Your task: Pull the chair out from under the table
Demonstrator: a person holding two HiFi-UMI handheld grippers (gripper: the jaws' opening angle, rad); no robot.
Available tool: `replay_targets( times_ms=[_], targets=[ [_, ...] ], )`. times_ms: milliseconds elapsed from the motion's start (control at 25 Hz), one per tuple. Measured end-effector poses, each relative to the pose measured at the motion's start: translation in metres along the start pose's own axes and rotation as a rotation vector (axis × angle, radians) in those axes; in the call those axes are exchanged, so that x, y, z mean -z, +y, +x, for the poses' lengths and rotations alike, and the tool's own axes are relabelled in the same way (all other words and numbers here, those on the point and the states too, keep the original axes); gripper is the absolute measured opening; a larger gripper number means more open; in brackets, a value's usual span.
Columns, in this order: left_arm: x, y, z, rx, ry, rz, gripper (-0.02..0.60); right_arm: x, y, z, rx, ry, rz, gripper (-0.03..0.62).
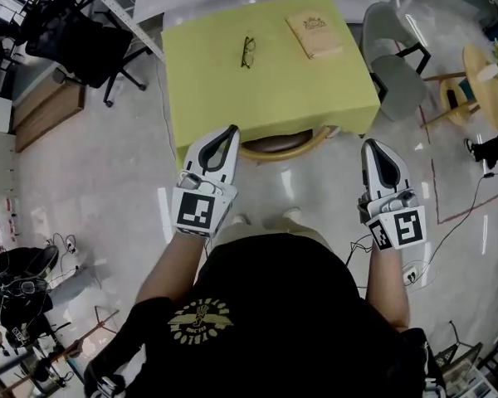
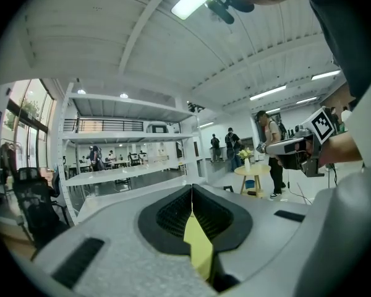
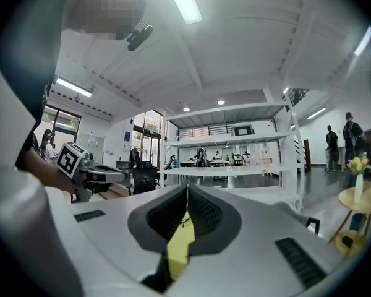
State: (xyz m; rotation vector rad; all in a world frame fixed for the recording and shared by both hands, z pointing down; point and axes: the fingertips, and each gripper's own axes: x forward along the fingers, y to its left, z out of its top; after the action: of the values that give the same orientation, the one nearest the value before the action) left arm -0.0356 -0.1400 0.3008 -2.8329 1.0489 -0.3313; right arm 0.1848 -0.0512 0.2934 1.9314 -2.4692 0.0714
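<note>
The chair [image 1: 279, 145] is tucked under the yellow-green table [image 1: 270, 89]. Only its curved wooden back rim and a strip of dark seat show at the table's near edge. My left gripper [image 1: 231, 129] is shut and empty, its tip just left of the chair's back rim, at the table's near edge. My right gripper [image 1: 370, 144] is shut and empty too, over the floor off the table's near right corner, apart from the chair. In the left gripper view the jaws [image 2: 191, 187] meet in a line, and so do they [image 3: 187, 189] in the right gripper view.
Glasses [image 1: 247, 51] and a book [image 1: 314, 35] lie on the table. A grey chair [image 1: 394, 69] stands to its right, a round wooden side table [image 1: 484, 85] farther right. A black office chair [image 1: 75, 36] and a white shelf rack [image 1: 120, 11] stand at the left. Cables cross the floor.
</note>
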Motion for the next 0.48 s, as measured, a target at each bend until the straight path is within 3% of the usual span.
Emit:
replay_targets(
  times_ms=[240,480],
  targets=[
    [-0.003,-0.005,0.003,-0.080,0.023,0.010,0.009,0.007,-0.022,0.007,-0.069,-0.006,0.019,0.011],
    [-0.005,-0.012,0.002,-0.102,0.038,0.038,0.009,0.007,-0.033,0.006,-0.089,-0.006,-0.003,0.011]
  ],
)
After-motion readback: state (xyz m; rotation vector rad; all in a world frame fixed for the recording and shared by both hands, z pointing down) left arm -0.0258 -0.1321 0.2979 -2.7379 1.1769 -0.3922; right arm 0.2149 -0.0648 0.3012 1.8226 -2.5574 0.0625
